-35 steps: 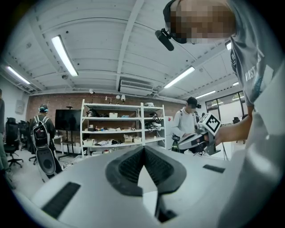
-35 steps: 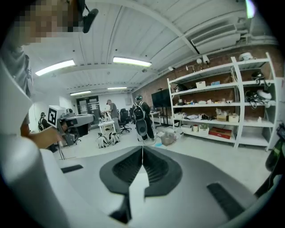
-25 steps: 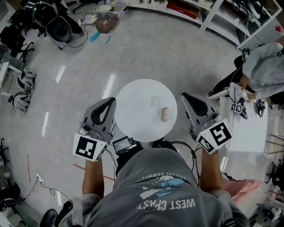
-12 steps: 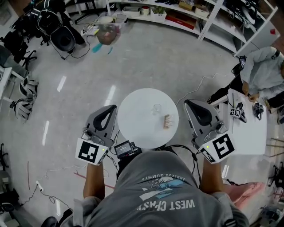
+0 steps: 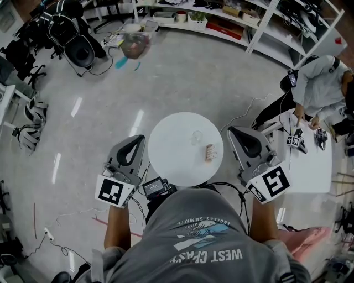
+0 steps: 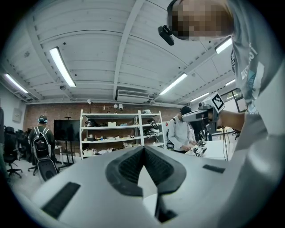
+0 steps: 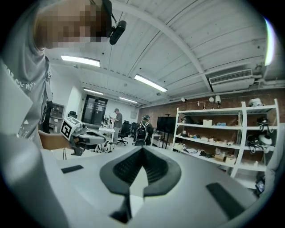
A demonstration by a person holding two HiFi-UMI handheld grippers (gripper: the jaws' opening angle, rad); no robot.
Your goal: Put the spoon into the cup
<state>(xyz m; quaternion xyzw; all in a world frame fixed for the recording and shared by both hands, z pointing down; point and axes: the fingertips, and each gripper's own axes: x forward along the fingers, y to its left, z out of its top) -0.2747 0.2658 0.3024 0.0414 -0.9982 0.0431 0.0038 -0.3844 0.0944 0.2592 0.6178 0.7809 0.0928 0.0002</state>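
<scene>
A clear glass cup (image 5: 196,136) stands near the middle of the round white table (image 5: 171,160). A small tan object (image 5: 209,152) lies just right of it, too small to tell whether it is the spoon. My left gripper (image 5: 138,139) hangs off the table's left edge and my right gripper (image 5: 234,131) off its right edge. Both point forward, shut and holding nothing. In the left gripper view the gripper (image 6: 143,148) faces the room's shelves, and in the right gripper view the gripper (image 7: 142,149) does too. Neither of these views shows the table.
A person (image 5: 323,83) sits at a white desk (image 5: 310,171) to the right. Shelving (image 5: 221,16) runs along the far wall. Chairs and bags (image 5: 74,38) stand at the far left. A cable (image 5: 249,99) trails over the floor behind the table.
The head view has tipped up a little, so the table sits lower in the frame. Both grippers stay shut at the table's sides.
</scene>
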